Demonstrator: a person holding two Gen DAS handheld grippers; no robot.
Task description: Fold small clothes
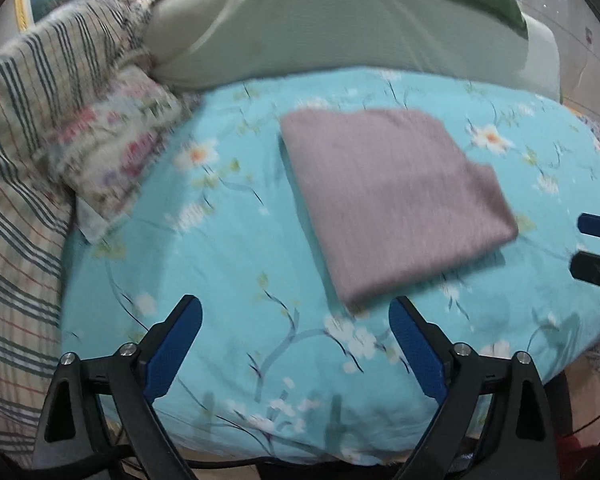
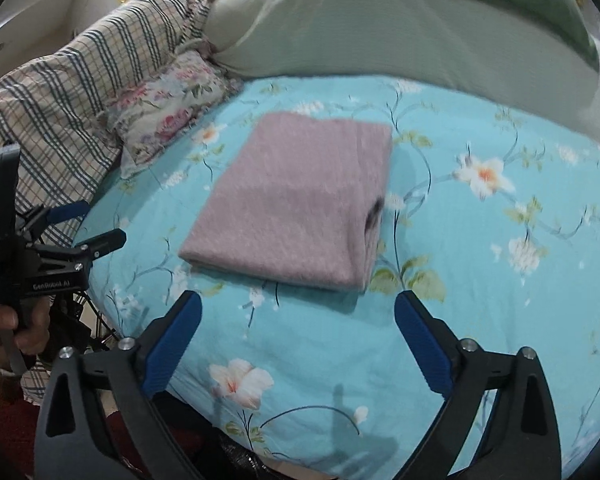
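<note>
Left hand-held gripper (image 1: 295, 322) is hovering wide open, holding nothing. Right hand-held gripper (image 2: 298, 318) is likewise gaping, empty. Just beyond both, the folded mauve garment (image 1: 396, 204) is lying flat on the turquoise floral bedsheet (image 1: 228, 272). Farther back, a floral pillow (image 2: 172, 104) and green pillow (image 2: 380, 28) are resting against a plaid quilt (image 1: 28, 120).

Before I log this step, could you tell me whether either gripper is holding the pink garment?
No, the folded pink garment lies free on the bed.
</note>
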